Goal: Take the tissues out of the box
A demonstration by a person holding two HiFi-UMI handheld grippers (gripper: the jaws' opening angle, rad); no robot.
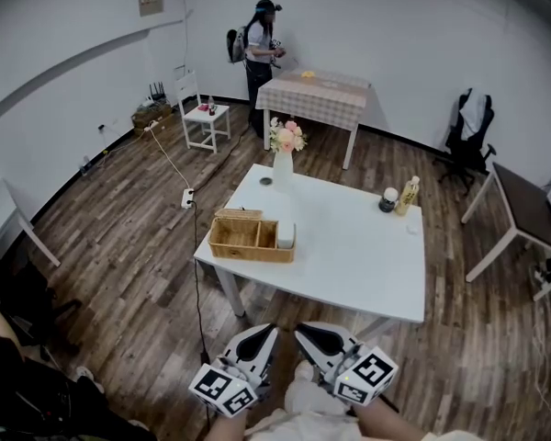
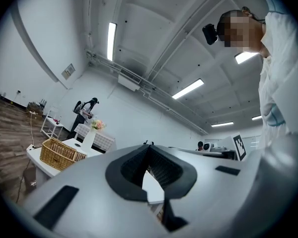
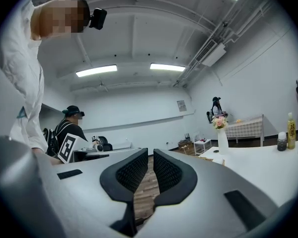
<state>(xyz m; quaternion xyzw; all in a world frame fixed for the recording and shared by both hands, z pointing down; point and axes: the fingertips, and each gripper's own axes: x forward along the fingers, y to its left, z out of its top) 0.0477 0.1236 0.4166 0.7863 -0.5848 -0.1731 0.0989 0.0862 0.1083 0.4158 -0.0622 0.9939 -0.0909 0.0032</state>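
- Head view: a white table (image 1: 349, 246) stands mid-room on a wood floor (image 1: 119, 246). Beyond its far edge are a checked table (image 1: 317, 90) and a standing person (image 1: 260, 49). Off its right end are a black chair (image 1: 466, 136) and a dark desk (image 1: 523, 205).
- The floor off the white table's near and left edges lies open. A cable (image 1: 196, 274) runs past its near left corner.
- The wicker box (image 1: 243, 239) sits at the white table's near left corner, with a white item (image 1: 286, 237) upright in the compartment toward the table's middle. I can't tell whether that item is the tissues. A vase (image 1: 284, 163) stands near the far left corner and a bottle (image 1: 408, 195) near the far right.
- The left gripper (image 1: 262, 336) and right gripper (image 1: 314, 338) hang off the white table's near edge, well apart from the wicker box.
- Left gripper view: the left gripper (image 2: 149, 145) has its jaw tips meeting and holds nothing. The wicker box (image 2: 62, 153) shows on the white table (image 2: 39, 165), off to the left of the jaws.
- Right gripper view: the right gripper (image 3: 150, 155) has its jaws all but together, with only a thin slit showing floor, and it grips nothing. The white table (image 3: 268, 165) spreads to the right, carrying the vase (image 3: 221, 135) and bottle (image 3: 290, 130).
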